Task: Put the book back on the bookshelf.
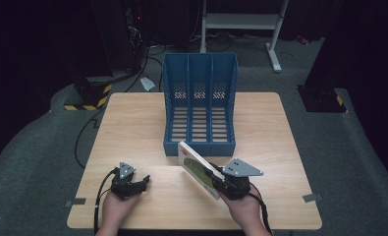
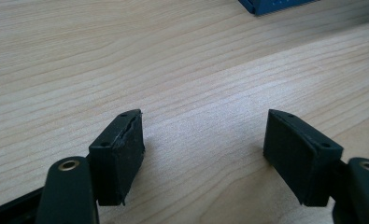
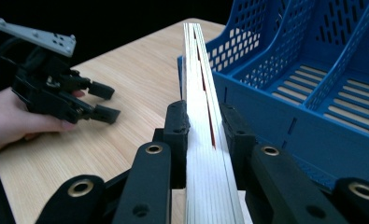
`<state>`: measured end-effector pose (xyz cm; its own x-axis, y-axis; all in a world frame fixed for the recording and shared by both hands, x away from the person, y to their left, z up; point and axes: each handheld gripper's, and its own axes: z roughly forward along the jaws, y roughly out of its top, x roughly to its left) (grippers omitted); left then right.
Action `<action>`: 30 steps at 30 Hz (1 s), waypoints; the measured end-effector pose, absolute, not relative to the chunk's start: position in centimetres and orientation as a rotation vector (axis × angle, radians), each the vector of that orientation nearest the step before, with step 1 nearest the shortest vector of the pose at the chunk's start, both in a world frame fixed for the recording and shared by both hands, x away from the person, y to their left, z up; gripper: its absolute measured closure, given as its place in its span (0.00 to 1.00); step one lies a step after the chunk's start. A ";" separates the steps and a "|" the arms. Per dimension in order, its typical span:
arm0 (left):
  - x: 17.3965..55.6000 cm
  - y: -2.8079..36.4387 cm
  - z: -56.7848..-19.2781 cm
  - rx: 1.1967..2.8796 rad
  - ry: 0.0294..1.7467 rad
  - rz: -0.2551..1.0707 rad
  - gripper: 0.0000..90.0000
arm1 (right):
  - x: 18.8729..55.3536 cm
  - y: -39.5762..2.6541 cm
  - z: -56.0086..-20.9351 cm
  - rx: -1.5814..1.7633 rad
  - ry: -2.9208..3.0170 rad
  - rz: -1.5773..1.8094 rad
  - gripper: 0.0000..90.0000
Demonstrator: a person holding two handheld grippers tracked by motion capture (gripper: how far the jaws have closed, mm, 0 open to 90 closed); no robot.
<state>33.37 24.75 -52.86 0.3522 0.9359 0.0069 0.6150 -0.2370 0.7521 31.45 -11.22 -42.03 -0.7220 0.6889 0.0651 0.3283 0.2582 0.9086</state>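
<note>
A thin book (image 1: pixel 197 167) with a green and white cover is held on edge above the table (image 1: pixel 132 128), just in front of the blue file rack (image 1: pixel 200 105). My right gripper (image 1: pixel 220 181) is shut on the book near its lower end; in the right gripper view the book's page edge (image 3: pixel 200 121) runs up between both pads. My left gripper (image 1: pixel 143 183) rests low over the table at the front left, open, with nothing between its fingers. In the left gripper view bare wood shows between the pads (image 2: pixel 121 149).
The blue rack (image 3: pixel 313 88) has three upright compartments with slotted floors and stands at the table's middle back. Its corner (image 2: pixel 266 4) shows in the left gripper view. Beyond the table are a grey floor, cables and a metal stand (image 1: pixel 240 24).
</note>
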 end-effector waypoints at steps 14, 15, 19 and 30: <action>33.4 24.7 -52.9 1.955 1.346 0.618 0.31 | 31.9 -11.7 -38.5 0.935 2.079 1.505 0.84; 33.4 24.7 -52.9 1.955 1.346 0.618 0.31 | 32.1 -11.8 -38.3 0.935 2.071 1.507 0.84; 33.4 24.7 -52.9 1.953 1.346 0.619 0.31 | 33.0 -12.2 -37.4 0.952 2.043 1.505 0.84; 33.4 24.8 -52.9 1.956 1.346 0.619 0.31 | 36.4 -13.6 -35.8 1.058 1.966 1.441 0.84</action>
